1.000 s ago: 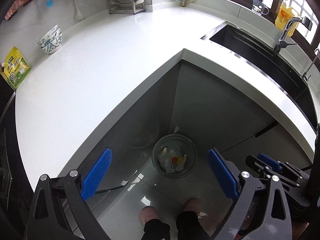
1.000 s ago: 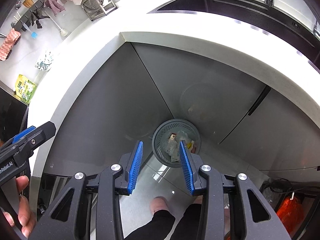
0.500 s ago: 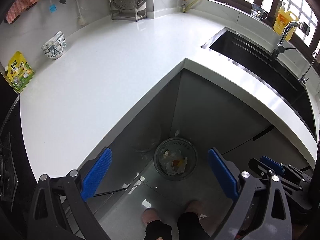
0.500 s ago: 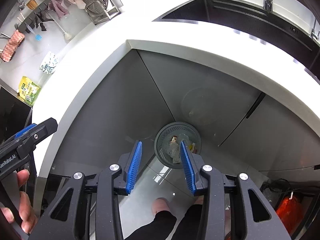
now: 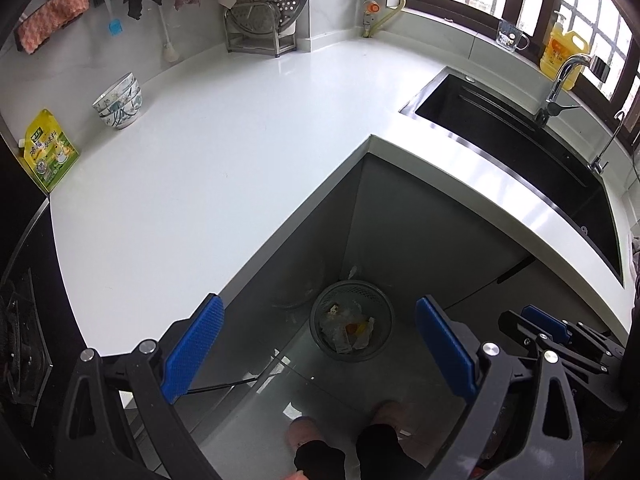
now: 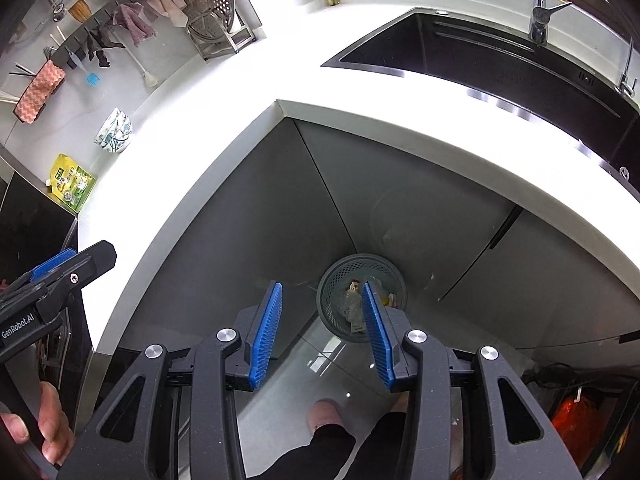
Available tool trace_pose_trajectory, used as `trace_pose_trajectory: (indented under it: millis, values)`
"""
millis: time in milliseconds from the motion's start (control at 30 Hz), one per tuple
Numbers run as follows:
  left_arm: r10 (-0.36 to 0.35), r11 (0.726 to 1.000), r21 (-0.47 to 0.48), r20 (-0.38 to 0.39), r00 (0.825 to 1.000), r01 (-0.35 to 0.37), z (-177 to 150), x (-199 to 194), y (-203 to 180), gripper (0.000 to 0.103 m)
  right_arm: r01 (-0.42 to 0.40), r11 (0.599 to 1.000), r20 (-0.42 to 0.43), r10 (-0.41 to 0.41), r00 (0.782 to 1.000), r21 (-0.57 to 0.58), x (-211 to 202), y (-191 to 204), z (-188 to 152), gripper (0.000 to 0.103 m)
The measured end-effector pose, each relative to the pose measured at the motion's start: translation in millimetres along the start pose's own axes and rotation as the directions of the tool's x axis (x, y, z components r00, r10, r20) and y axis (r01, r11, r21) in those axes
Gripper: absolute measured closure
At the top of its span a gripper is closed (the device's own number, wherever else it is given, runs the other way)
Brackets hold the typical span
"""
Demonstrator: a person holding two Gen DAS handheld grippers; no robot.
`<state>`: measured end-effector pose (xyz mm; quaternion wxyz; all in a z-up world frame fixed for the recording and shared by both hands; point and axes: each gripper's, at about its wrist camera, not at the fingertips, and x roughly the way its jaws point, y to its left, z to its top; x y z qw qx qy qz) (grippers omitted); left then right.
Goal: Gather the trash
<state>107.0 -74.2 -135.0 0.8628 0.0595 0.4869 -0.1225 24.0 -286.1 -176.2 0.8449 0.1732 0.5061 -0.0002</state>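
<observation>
- The left gripper (image 5: 316, 352) sits at the bottom of its wrist view with its blue pads spread wide and nothing between them.
- The right gripper (image 6: 322, 336) sits at the bottom centre of its own view, its pads partly spread and empty; they have just been opening a little.
- Straight past both pairs of tips, far below on the floor, stands a round mesh trash basket (image 5: 380, 300), tucked into the inner corner where the two grey cabinet fronts meet.
- Crumpled trash (image 5: 348, 328) already lies inside the basket, near centre frame in the left view.
- In the right view the basket (image 6: 344, 272) shows just above and right of the tips, partly behind the right pad.
- The white countertop (image 5: 224, 152) fills the upper left; I can see no loose trash on it.
- Both grippers look about equally near the basket, so neither hand has a clear lead.
</observation>
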Motion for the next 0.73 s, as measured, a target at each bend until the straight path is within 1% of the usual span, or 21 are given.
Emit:
trace_pose_trajectory:
  millis: [133, 367, 733]
  values:
    - [-0.023, 1.0, -0.01, -0.003, 1.0, 0.022, 2.9, -1.8, 0.6, 0.007, -0.001, 1.0, 0.005, 0.001, 1.0, -0.014, -5.0, 3.2, 0.8, 0.063]
    - [-0.025, 1.0, 0.011, 0.024, 0.999, 0.024, 4.2, -8.2, -3.2, 0.007, 0.002, 1.0, 0.018, -0.002, 1.0, -0.022, -11.2, 4.9, 3.5, 0.063]
    - [-0.025, 1.0, 0.004, 0.017, 1.0, 0.025, 5.7, -9.6, -3.0, 0.006, 0.003, 1.0, 0.024, -0.002, 1.0, -0.025, -14.8, 4.3, 4.5, 0.063]
